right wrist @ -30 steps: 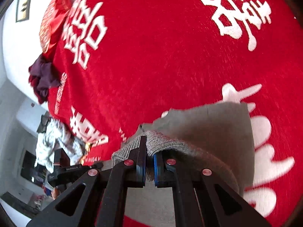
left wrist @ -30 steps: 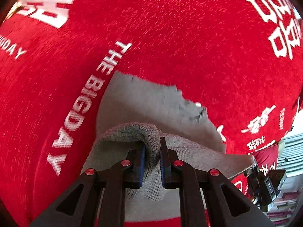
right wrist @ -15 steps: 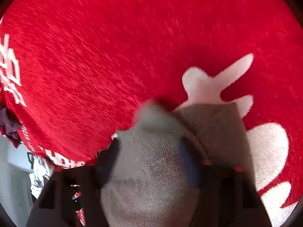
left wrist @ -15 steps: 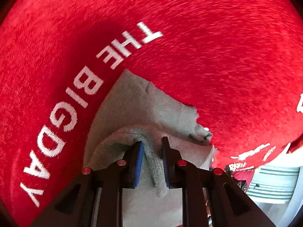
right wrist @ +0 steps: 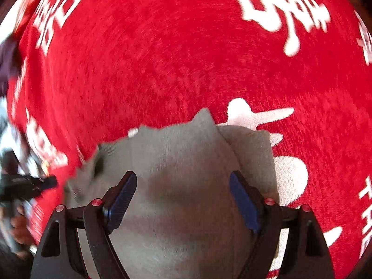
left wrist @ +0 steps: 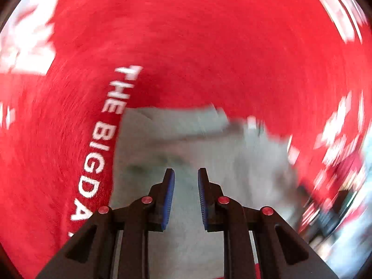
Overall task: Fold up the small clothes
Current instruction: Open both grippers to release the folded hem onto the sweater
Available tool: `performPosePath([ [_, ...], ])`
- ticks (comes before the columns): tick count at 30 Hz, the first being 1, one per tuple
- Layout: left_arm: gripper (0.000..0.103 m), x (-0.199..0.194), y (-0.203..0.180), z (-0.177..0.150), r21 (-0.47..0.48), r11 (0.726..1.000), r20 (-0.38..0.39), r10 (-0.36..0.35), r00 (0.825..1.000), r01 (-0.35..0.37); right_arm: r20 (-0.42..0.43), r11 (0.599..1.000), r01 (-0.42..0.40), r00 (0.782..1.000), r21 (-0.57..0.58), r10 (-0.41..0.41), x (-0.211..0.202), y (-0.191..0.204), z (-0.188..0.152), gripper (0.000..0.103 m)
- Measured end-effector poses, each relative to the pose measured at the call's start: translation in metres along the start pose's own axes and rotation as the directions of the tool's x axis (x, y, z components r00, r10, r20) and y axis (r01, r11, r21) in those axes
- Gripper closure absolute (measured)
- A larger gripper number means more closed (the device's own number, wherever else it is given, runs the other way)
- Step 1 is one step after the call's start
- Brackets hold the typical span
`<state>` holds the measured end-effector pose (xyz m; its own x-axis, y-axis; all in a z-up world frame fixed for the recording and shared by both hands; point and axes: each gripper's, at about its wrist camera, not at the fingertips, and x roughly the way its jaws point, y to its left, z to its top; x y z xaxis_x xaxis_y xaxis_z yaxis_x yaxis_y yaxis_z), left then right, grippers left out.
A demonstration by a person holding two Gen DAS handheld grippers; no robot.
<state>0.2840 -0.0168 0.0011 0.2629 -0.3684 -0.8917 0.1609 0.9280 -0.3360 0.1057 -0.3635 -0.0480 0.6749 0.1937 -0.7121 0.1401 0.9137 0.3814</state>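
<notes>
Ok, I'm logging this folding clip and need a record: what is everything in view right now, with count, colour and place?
Small garment: one, grey, lying on the blanket under both tongs; blurred in the left view.
Blanket: one, red with white lettering and characters, covering the surface.
Dark cloth: one, purplish, far left edge of the right view.
Left tongs: black with blue pads, open, above the garment.
Right tongs: black with blue pads, wide open, above the garment.

A small grey knitted garment [right wrist: 186, 162] lies flat on the red blanket [right wrist: 162, 58] (white lettering printed across it), folded over on itself, with one layer overlapping another along its right side and a pointed corner sticking out at its far edge.
</notes>
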Motion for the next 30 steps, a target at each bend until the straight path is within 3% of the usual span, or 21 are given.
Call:
performPosePath([
  [1,0.083,0.006,-0.018,-0.011,0.115,0.991,-0.002,0.075,0.997,-0.075,-0.008,0.999,0.017,1.0,-0.028,-0.017,0.003,0.004,-0.004,0.018],
  [2,0.083,0.015,-0.036,-0.022,0.231,0.959,0.017,0.163,0.986,-0.163,-0.014,0.999,0.027,1.0,-0.044,-0.028,0.006,0.006,-0.007,0.018],
  [4,0.083,0.032,-0.05,-0.038,0.377,0.891,0.029,0.262,0.965,-0.253,-0.009,0.994,0.068,0.998,-0.082,-0.069,0.013,0.014,-0.011,0.018],
  [8,0.077,0.064,-0.054,-0.027,0.475,0.823,0.053,0.326,0.944,-0.311,0.032,0.972,0.143,0.99,-0.185,-0.139,0.026,0.029,-0.025,0.01],
  [9,0.067,0.065,-0.049,-0.014,0.447,0.832,0.069,0.334,0.94,-0.328,0.017,0.964,0.155,0.988,-0.218,-0.155,0.031,0.033,-0.027,0.006],
  [11,0.066,0.055,-0.031,0.014,0.313,0.881,0.092,0.343,0.935,-0.354,0.011,0.956,0.17,0.985,-0.239,-0.172,0.033,0.04,-0.026,0.003],
  [13,0.066,0.038,-0.008,0.033,0.16,0.946,0.099,0.267,0.959,-0.28,0.011,0.957,0.163,0.986,-0.239,-0.165,0.034,0.039,-0.027,0.002],
  [14,0.065,0.033,0.003,0.037,0.093,0.963,0.102,0.244,0.964,-0.254,0.011,0.96,0.154,0.988,-0.233,-0.155,0.034,0.038,-0.026,0.002],
  [15,0.047,0.027,0.017,0.04,0.015,0.972,0.1,0.233,0.967,-0.235,0.01,0.964,0.14,0.99,-0.224,-0.142,0.033,0.035,-0.025,0.002],
  [16,0.031,0.023,0.03,0.038,-0.048,0.973,0.099,0.229,0.968,-0.226,0.01,0.968,0.128,0.992,-0.216,-0.129,0.033,0.033,-0.025,0.001],
  [19,0.031,0.019,0.046,0.023,-0.07,0.977,0.083,0.206,0.975,-0.201,0.012,0.971,0.115,0.993,-0.21,-0.115,0.03,0.034,-0.025,0.001],
  [23,0.031,0.007,0.068,-0.016,-0.039,0.97,0.055,0.242,0.969,-0.24,0.017,0.98,0.08,0.997,-0.183,-0.078,0.022,0.029,-0.023,0.001],
  [25,0.031,0.001,0.082,-0.033,-0.067,0.975,0.034,0.215,0.976,-0.212,0.027,0.99,0.042,0.999,-0.138,-0.039,0.01,0.022,-0.021,0.001],
  [30,0.031,-0.008,0.103,-0.083,-0.074,0.983,-0.02,0.167,0.986,-0.169,0.082,0.999,0.029,0.996,0.042,-0.032,-0.052,-0.026,-0.037,0.001],
])
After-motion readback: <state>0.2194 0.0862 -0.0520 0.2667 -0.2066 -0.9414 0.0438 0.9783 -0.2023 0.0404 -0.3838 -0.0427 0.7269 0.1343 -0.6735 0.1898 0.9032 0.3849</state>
